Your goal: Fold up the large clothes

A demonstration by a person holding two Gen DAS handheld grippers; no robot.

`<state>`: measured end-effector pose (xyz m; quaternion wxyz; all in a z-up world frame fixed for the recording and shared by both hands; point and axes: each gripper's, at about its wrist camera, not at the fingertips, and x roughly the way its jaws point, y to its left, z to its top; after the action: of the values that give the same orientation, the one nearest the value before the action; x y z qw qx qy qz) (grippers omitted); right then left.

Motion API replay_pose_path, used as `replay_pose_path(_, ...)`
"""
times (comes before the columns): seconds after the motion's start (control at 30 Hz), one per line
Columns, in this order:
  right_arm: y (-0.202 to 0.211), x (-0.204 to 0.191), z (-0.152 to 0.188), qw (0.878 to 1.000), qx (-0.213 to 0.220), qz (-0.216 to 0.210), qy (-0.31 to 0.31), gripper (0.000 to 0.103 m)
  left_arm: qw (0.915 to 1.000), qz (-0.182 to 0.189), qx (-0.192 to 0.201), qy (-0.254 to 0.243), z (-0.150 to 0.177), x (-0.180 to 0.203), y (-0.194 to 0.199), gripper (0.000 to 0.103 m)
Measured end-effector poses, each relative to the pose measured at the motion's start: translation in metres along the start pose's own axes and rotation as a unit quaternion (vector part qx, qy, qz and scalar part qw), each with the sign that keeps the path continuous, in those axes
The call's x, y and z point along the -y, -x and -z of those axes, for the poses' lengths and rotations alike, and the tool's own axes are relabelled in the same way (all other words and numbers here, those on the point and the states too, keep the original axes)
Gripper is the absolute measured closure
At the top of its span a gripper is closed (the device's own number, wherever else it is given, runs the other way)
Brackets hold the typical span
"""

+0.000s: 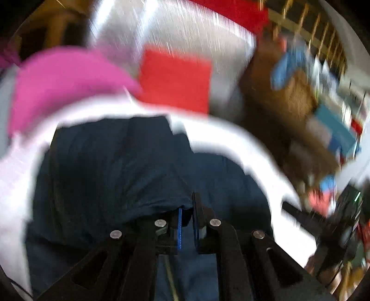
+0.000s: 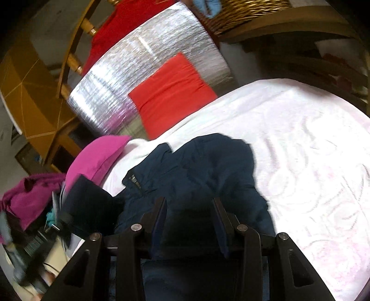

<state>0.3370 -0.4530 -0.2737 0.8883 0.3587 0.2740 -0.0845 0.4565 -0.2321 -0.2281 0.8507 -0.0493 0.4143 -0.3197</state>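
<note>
- left wrist view was strongly blurred, but the left claw (image 1: 187, 208) was seen with its two blue-edged pads almost together, closed on an edge of the dark navy garment (image 1: 120, 166).
- the navy cloth hung over the left finger and spread away from the claw onto a white surface (image 1: 231, 139) with a rounded edge.
- behind the garment in this view were a pink cushion (image 1: 60, 83) on the left and a folded red cloth (image 1: 175, 81) in the middle, the red one on a shiny silver sheet (image 1: 185, 30).
- at the right edge a black device (image 1: 333, 222) appeared; it was too blurred to say what it was.
- right wrist view was sharper: the navy garment (image 2: 196, 171) lay crumpled on the white surface (image 2: 312, 150), which had a faint pink pattern, and a zipper showed at its left part.
- the right claw (image 2: 192, 215) had its jaws partly apart with dark fabric filling the space between them; it seemed to grip a thick fold, but i could not tell this for sure.
- the pink cushion (image 2: 97, 157) touched the left edge of the white surface, just beside the garment.
- the red cloth (image 2: 171, 92) was on the silver sheet (image 2: 138, 58), apart from the garment.
- a wicker basket (image 2: 242, 14) stood at the top, well apart.
</note>
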Motion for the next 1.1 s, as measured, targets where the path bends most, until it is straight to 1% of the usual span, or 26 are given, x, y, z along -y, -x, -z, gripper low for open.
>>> replay_pose_path(0.03,0.000,0.004,-0.001,1.000,-0.002,0.002,-0.007,0.060,0.9988,0.001,-0.048,-0.007,0.007,0.005,-0.016,0.082)
replay_pose_path(0.07,0.001,0.010,-0.002,1.000,-0.007,0.003,-0.018,0.057,0.9946,-0.001,-0.103,-0.013,0.014,0.008,-0.033,0.077)
replay_pose_path(0.1,0.000,0.015,-0.003,1.000,-0.011,0.004,-0.026,0.050,0.9886,-0.008,-0.150,-0.013,0.021,0.010,-0.044,0.073)
replay_pose_path(0.13,0.001,0.017,-0.003,0.999,-0.015,0.004,-0.029,0.044,0.9868,-0.010,-0.161,-0.015,0.025,0.011,-0.044,0.072)
replay_pose_path(0.17,0.002,0.020,-0.003,0.999,-0.017,0.004,-0.032,0.036,0.9868,-0.010,-0.160,-0.021,0.028,0.012,-0.039,0.072)
replay_pose_path(0.2,0.003,0.022,-0.003,0.999,-0.017,0.005,-0.033,0.035,0.9880,-0.010,-0.151,-0.030,0.029,0.011,-0.028,0.070)
replay_pose_path(0.27,0.005,0.021,-0.001,0.999,-0.019,0.005,-0.027,0.035,0.9904,0.009,-0.133,-0.038,0.028,0.006,-0.001,0.057)
replay_pose_path(0.3,0.005,0.019,-0.001,1.000,-0.021,0.004,-0.023,0.035,0.9920,0.026,-0.118,-0.035,0.025,0.005,0.015,0.044)
replay_pose_path(0.33,0.005,0.017,0.000,1.000,-0.022,0.001,-0.019,0.035,0.9938,0.038,-0.101,-0.028,0.023,-0.003,0.030,0.037)
replay_pose_path(0.4,0.003,0.011,0.005,1.000,-0.028,-0.007,-0.012,0.035,0.9963,0.052,-0.068,-0.005,0.012,-0.026,0.057,0.035)
replay_pose_path(0.43,0.001,0.005,0.007,0.999,-0.032,-0.014,-0.005,0.035,0.9972,0.051,-0.053,0.013,0.011,-0.044,0.070,0.034)
replay_pose_path(0.47,-0.001,-0.003,0.011,0.999,-0.037,-0.020,0.008,0.035,0.9977,0.043,-0.043,0.031,0.009,-0.058,0.076,0.034)
replay_pose_path(0.5,-0.003,-0.012,0.014,0.999,-0.041,-0.024,0.022,0.035,0.9974,0.025,-0.031,0.060,0.008,-0.078,0.083,0.034)
replay_pose_path(0.57,-0.009,-0.033,0.023,0.997,-0.050,-0.034,0.056,0.033,0.9918,-0.017,-0.015,0.126,0.009,-0.118,0.090,0.033)
replay_pose_path(0.6,-0.014,-0.046,0.029,0.995,-0.057,-0.042,0.077,0.028,0.9856,-0.043,-0.013,0.163,0.014,-0.141,0.094,0.033)
replay_pose_path(0.67,-0.025,-0.074,0.043,0.989,-0.071,-0.051,0.121,0.020,0.9719,-0.069,-0.010,0.225,0.021,-0.172,0.095,0.033)
replay_pose_path(0.73,-0.038,-0.110,0.062,0.979,-0.075,-0.044,0.185,0.016,0.9624,-0.086,-0.014,0.257,0.030,-0.190,0.090,0.033)
replay_pose_path(0.77,-0.042,-0.121,0.070,0.975,-0.074,-0.040,0.208,0.014,0.9580,-0.102,-0.020,0.267,0.033,-0.198,0.088,0.033)
replay_pose_path(0.83,-0.056,-0.152,0.092,0.957,-0.075,-0.014,0.280,0.008,0.9543,-0.122,-0.028,0.271,0.036,-0.203,0.083,0.033)
replay_pose_path(0.87,-0.061,-0.161,0.101,0.949,-0.074,0.003,0.307,0.004,0.9535,-0.123,-0.034,0.273,0.036,-0.204,0.081,0.033)
replay_pose_path(0.93,-0.077,-0.184,0.124,0.921,-0.060,0.053,0.382,0.004,0.9539,-0.121,-0.040,0.272,0.039,-0.206,0.078,0.033)
replay_pose_path(0.97,-0.082,-0.191,0.129,0.911,-0.048,0.075,0.403,0.004,0.9548,-0.122,-0.043,0.267,0.039,-0.206,0.075,0.033)
replay_pose_path(1.0,-0.087,-0.200,0.137,0.897,-0.026,0.105,0.429,0.004,0.9561,-0.126,-0.047,0.260,0.039,-0.204,0.073,0.033)
replay_pose_path(1.03,-0.091,-0.206,0.140,0.887,-0.008,0.120,0.446,0.004,0.9572,-0.131,-0.050,0.253,0.039,-0.201,0.071,0.033)
replay_pose_path(1.07,-0.092,-0.209,0.140,0.883,0.005,0.123,0.453,0.005,0.9586,-0.137,-0.056,0.243,0.038,-0.198,0.068,0.033)
replay_pose_path(1.1,-0.093,-0.211,0.136,0.886,0.019,0.124,0.446,0.006,0.9592,-0.140,-0.059,0.239,0.037,-0.198,0.064,0.033)
